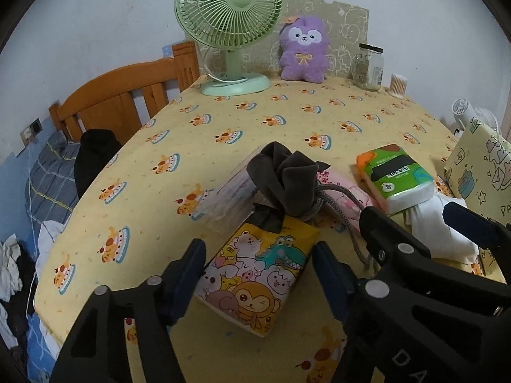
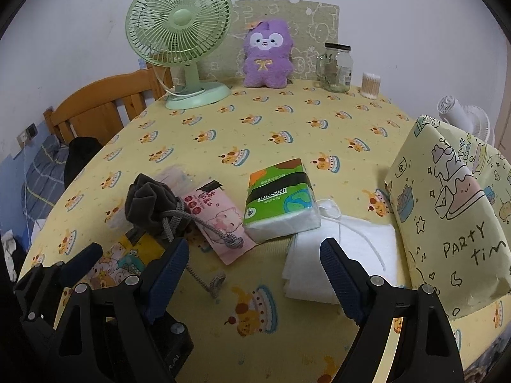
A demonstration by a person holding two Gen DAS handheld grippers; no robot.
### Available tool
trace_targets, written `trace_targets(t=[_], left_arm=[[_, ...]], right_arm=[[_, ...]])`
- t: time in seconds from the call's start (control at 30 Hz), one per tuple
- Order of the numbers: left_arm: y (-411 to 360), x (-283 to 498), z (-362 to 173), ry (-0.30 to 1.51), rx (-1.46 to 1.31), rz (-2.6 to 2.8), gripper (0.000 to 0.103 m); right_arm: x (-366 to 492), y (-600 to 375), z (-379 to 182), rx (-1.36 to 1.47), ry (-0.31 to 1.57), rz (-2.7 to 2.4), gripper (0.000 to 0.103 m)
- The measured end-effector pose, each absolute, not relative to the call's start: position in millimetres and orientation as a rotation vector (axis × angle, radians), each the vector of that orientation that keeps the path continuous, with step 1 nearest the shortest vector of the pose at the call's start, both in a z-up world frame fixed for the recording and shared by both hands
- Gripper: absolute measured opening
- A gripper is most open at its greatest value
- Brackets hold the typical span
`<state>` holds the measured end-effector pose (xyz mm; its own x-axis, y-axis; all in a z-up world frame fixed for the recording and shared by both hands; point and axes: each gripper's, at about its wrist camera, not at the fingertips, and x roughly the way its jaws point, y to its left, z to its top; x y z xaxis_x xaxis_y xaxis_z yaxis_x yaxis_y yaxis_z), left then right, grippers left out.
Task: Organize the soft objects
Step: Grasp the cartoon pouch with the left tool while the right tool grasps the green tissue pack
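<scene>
Straddling a cartoon-animal tissue pack [image 1: 252,282], our left hand-held gripper [image 1: 258,274] has its jaws spread wide, one blue pad on each side of the pack with a small gap visible at both. We hold the right hand-held gripper [image 2: 254,279] just beside it, jaws likewise parted and holding nothing, low over the yellow cake-print cloth of the worktop [image 2: 255,134]. Between its pads lies bare cloth, with a folded white cloth [image 2: 335,255] near the right pad. A dark drawstring pouch [image 1: 284,178] sits on the far end of the cartoon pack, its grey cord [image 2: 204,226] trailing across a pink tissue pack [image 2: 220,220] and onto the cloth. A green tissue pack [image 2: 278,198] lies just right of the pink one, its near corner overlapping the white cloth. A pale yellow gift bag [image 2: 447,210] printed with "PARTY" rests at the right edge. Along the back wall stand a green desk fan [image 1: 230,16], a purple plush toy [image 1: 303,51], a glass jar [image 1: 369,67] and a tub of cotton swabs [image 1: 398,85].
</scene>
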<state>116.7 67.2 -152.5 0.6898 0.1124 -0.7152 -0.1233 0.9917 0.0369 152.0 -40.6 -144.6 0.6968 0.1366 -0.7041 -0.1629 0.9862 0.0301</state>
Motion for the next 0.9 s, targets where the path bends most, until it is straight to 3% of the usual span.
trace_targets(t=[0.2,0.37,0.47,0.7,0.9], left_arm=[[66,118,-152,0.796,-0.024,0.117,0.055],[63,124,-149,0.791,-0.044,0.089,0.052],[60,128,-149,0.786,-0.036,0.087,0.052],[57,140,-149,0.784,-0.039,0.083,0.052],[53,147,-152,0.785,-0.021,0.089,0.051]], right_arm=[[156,-40,-146,-0.040,0.786,0.163,0.087],[163,-42,-144,-0.042,0.778,0.154,0.087],[169,-44,-144,-0.039,0.788,0.151,0.076],[180,-47,-147,-0.032,0.797,0.147,0.075],[190,-49,-153,-0.024,0.814,0.136,0.061]])
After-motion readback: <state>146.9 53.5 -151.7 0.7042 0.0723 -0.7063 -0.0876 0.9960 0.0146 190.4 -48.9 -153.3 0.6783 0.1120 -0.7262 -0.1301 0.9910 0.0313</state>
